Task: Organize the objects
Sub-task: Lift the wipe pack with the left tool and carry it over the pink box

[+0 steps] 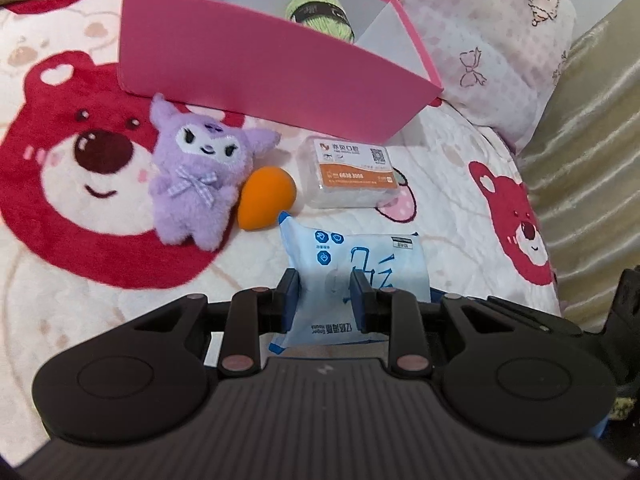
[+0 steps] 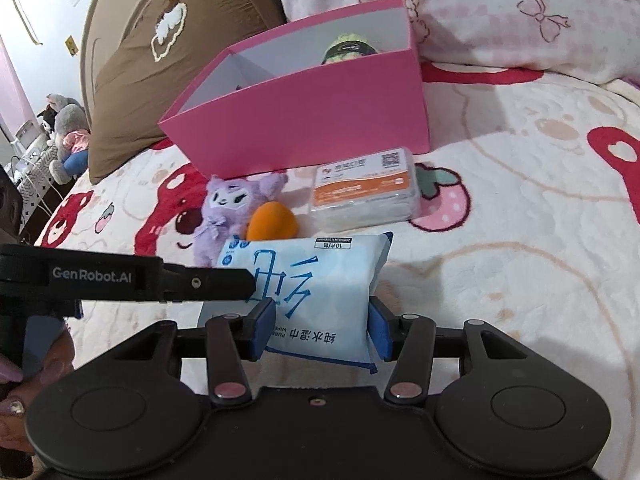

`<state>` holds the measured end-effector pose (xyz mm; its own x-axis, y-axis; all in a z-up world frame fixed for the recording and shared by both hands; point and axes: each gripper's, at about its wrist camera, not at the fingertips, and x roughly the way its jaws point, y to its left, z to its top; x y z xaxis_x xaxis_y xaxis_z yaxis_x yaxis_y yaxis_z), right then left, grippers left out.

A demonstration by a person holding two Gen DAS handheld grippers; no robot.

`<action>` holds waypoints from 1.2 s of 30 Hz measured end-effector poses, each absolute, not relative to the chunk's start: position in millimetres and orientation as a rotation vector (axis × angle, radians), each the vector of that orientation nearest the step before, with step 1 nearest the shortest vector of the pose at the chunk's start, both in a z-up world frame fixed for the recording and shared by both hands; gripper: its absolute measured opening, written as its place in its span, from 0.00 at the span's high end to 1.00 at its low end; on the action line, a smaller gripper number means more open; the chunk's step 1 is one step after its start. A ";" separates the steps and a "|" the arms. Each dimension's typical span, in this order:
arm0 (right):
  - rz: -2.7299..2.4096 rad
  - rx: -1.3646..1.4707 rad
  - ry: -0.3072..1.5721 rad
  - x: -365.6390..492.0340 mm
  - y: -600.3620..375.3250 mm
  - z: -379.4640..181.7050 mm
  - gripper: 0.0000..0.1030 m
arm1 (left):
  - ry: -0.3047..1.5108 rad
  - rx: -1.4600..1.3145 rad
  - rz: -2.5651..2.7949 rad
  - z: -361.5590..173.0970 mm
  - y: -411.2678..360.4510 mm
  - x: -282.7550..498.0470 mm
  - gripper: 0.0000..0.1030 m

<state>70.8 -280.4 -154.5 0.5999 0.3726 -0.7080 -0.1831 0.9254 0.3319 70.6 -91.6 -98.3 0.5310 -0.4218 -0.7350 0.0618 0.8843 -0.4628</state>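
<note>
A pale blue pack of wet wipes (image 2: 316,288) is gripped from two sides above a bed, both grippers closed on it at once. The right gripper (image 2: 322,326) has its blue-padded jaws partly open around the pack's near end, the pads pressed into the soft wrapper on either side. The left gripper (image 1: 325,286) has its jaws drawn nearly together, pinching a narrow fold of the same pack; from the right wrist view its black finger reaches in from the left and meets the wrapper's edge. A hand (image 2: 24,380) grips that tool's handle at the lower left.

Just beyond the pack lies an orange egg-shaped sponge (image 1: 266,198), touching a purple plush toy (image 1: 198,176) that lies face up on its left. To the right of the sponge sits a clear plastic box with an orange and white label (image 1: 352,174).

Behind these stands an open pink box (image 1: 256,68) with a pale lining, and a ball of light green yarn (image 1: 320,14) rests inside it at its right end.

Everything lies on a cream blanket printed with red bears (image 1: 80,160). A pink-patterned pillow (image 2: 500,12) lies behind the box, a brown cushion (image 2: 160,60) to its left.
</note>
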 end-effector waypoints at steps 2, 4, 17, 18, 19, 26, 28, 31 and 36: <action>0.331 0.225 0.862 66.0 -274.4 -148.1 0.45 | 0.971 -0.388 -0.291 -90.7 -89.5 67.1 0.76; 0.333 0.229 0.852 62.3 -269.5 -140.4 0.45 | 0.966 -0.376 -0.287 -82.1 -87.1 63.6 0.76; 0.356 0.170 0.767 56.5 -241.9 -88.9 0.53 | 0.872 -0.308 -0.222 -21.1 -67.3 45.4 0.76; 0.366 0.170 0.760 56.6 -240.6 -85.9 0.55 | 0.858 -0.302 -0.216 -16.0 -65.1 45.3 0.76; 0.378 0.173 0.753 57.0 -239.6 -82.9 0.56 | 0.840 -0.295 -0.212 -11.2 -63.3 45.7 0.76; 0.409 0.086 0.711 69.0 -217.4 -48.6 0.60 | 0.767 -0.298 -0.177 23.3 -46.3 49.4 0.76; 0.416 0.048 0.685 74.0 -210.6 -38.2 0.60 | 0.743 -0.281 -0.172 34.2 -42.9 52.6 0.76; 0.431 0.044 0.661 84.1 -208.4 -26.5 0.61 | 0.723 -0.264 -0.159 46.8 -39.1 60.1 0.76; 0.457 0.024 0.656 108.2 -206.9 -6.6 0.61 | 0.710 -0.274 -0.154 60.9 -30.8 80.7 0.76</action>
